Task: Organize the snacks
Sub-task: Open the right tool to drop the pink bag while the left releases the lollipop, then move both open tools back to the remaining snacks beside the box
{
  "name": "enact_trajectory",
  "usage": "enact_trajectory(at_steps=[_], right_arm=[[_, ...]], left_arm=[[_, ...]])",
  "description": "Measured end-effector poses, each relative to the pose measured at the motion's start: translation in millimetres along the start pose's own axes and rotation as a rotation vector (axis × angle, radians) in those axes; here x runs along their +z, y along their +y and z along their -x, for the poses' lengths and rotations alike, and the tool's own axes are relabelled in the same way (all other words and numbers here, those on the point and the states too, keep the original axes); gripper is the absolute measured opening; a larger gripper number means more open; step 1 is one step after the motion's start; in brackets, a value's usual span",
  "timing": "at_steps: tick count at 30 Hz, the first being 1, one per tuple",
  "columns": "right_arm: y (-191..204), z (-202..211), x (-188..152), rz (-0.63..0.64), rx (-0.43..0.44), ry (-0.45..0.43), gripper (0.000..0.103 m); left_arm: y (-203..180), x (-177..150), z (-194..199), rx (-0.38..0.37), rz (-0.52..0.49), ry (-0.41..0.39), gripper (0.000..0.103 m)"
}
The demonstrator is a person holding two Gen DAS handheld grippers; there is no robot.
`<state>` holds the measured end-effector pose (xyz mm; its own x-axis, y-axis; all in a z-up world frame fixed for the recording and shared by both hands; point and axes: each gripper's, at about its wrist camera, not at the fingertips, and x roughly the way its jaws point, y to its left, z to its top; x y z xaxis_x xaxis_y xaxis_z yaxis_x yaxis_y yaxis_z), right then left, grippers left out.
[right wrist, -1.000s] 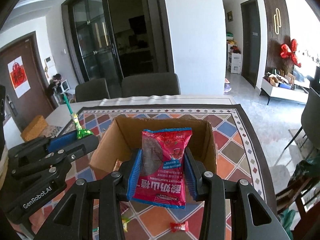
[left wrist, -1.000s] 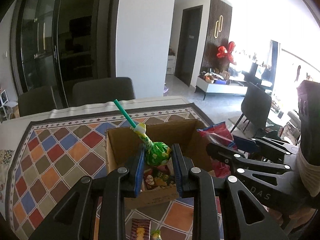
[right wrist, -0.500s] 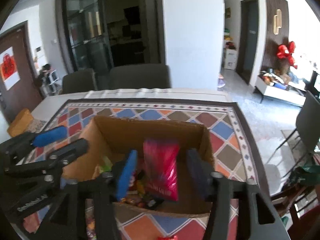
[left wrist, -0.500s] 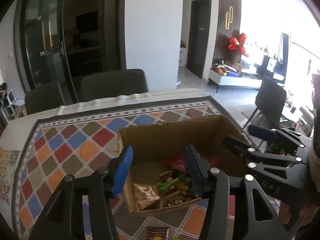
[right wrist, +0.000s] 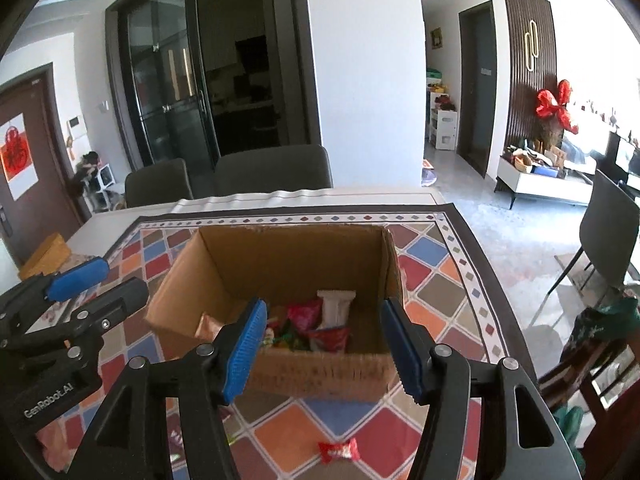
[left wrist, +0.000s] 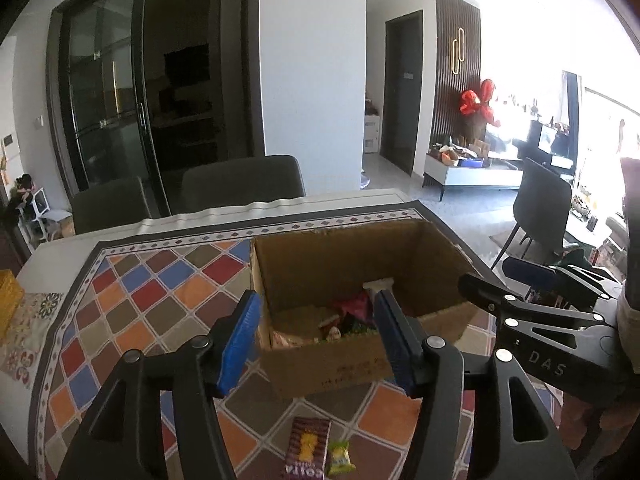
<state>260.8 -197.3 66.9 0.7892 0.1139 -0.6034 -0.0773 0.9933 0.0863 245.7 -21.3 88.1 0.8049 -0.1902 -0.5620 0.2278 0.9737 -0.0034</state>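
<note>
Looking down both grippers, we see a table [right wrist: 472,280] under a diamond-patterned cloth [left wrist: 132,304], its near edge cut off by the frame. A cardboard box [right wrist: 280,256] stands open on it, and the snacks [right wrist: 316,322] lie heaped on its floor; the near wall hides the lower part of the pile, and most wrappers are too jumbled for us to name. We can pick out a white packet [right wrist: 335,305] leaning upright and a red pouch [right wrist: 329,338] beside it. Our left gripper [left wrist: 316,340] hangs above the box's near left corner, jaws spread wide with nothing between them. Our right gripper [right wrist: 322,346] hangs over the near wall, equally wide and empty. On the cloth in front of the box we see a dark purple packet [left wrist: 307,450], partly cut off at the bottom, touching a small yellow-green candy [left wrist: 340,458], and well apart, a small red candy [right wrist: 338,450].
</note>
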Motion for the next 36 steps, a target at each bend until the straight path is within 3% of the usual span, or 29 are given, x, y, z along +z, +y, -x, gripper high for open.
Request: enact_trajectory(at_steps=[10,20,26,36], right_arm=[[-1.6,20.5,-34.9,-0.025,0.028,0.013,0.061],[-8.0,25.3,-77.7,-0.023,0.037,0.068,0.061],[-12.9,17.7,-112.8,-0.05,0.058,0.12,0.061],[-11.2,13.0,-139.7,-0.036,0.034,0.13,0.061]], left_arm=[[-6.9,-36.0,20.9,-0.028,0.048,0.03,0.06],[-20.0,-85.8,14.9,-0.067,0.084,0.089,0.059],[-31.3,-113.6,19.3,-0.019,0.047,0.06,0.059],[-38.3,-148.4,15.4,-0.047,0.041,0.059,0.048]])
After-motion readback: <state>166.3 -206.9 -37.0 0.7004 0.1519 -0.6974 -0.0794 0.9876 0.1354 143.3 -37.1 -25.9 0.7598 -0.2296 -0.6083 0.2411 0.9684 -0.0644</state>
